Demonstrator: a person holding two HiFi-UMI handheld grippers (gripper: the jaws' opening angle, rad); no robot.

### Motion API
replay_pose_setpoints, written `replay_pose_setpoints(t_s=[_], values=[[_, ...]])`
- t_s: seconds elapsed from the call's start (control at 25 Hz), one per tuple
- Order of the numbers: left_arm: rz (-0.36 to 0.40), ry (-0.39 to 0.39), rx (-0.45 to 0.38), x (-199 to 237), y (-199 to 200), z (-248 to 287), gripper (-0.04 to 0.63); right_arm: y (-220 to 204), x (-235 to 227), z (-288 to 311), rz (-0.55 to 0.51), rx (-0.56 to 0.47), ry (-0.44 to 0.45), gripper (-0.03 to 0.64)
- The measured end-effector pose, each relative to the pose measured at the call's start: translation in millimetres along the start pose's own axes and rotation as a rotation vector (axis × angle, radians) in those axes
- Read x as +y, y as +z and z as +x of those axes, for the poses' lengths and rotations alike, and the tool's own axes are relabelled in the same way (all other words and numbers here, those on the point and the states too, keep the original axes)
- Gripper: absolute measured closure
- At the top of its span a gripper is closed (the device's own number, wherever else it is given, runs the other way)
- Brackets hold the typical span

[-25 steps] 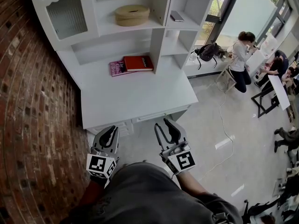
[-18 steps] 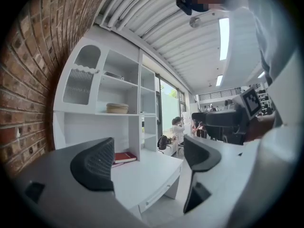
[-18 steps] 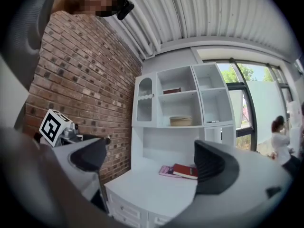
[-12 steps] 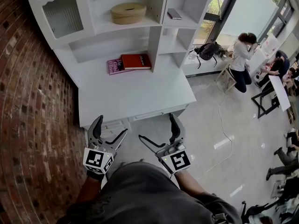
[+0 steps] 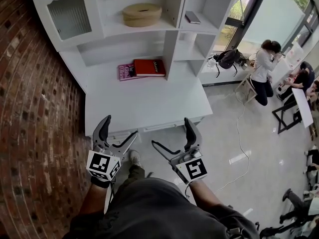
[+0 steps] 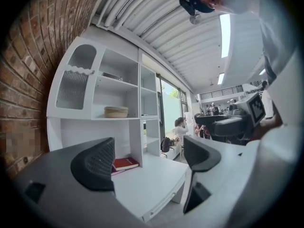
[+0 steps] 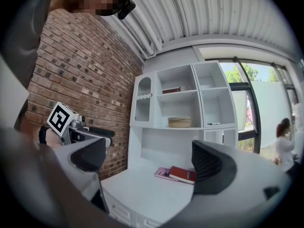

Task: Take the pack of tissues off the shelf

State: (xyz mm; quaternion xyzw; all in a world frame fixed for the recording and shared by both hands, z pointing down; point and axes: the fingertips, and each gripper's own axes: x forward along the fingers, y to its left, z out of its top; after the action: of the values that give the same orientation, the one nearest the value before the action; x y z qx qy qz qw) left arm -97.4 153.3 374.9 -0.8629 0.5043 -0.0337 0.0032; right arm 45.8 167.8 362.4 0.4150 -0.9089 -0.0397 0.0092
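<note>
Wht desk [image 5: 149, 106], 2 books [image 5: 142, 68], tissue pack [image 5: 142, 14] on shelf [image 5: 124, 30]

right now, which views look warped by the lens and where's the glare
Head view: wide-angle curve bows the brick wall and shelf unit, with glare streaks on the floor. Left gripper view: strong fisheye with black corners, ceiling light blown out. Right gripper view: same fisheye, window pale and bright.
</note>
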Motion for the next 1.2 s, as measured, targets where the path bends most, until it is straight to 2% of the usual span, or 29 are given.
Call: replay_pose_setpoints(t_s=[0.28, 0.68, 1.2], values=[[-0.015, -0.013, -0.010, 34.1, -2.5, 42.6, 0.155, -1.1, -22.8, 43.5, -0.011, 0.001, -0.005, 0.054], [-0.044, -0.050, -0.020, 105.0, 8.2, 117.0, 0.155, 11.8, -69.7, 131.4, -0.017, 0.003, -0.050, 0.055], [-0.024, -0.139, -0.024, 165.3, 23.0, 188.6, 0.155, 18.3, -103.4, 217.2, -0.030, 0.010, -0.117, 0.055]])
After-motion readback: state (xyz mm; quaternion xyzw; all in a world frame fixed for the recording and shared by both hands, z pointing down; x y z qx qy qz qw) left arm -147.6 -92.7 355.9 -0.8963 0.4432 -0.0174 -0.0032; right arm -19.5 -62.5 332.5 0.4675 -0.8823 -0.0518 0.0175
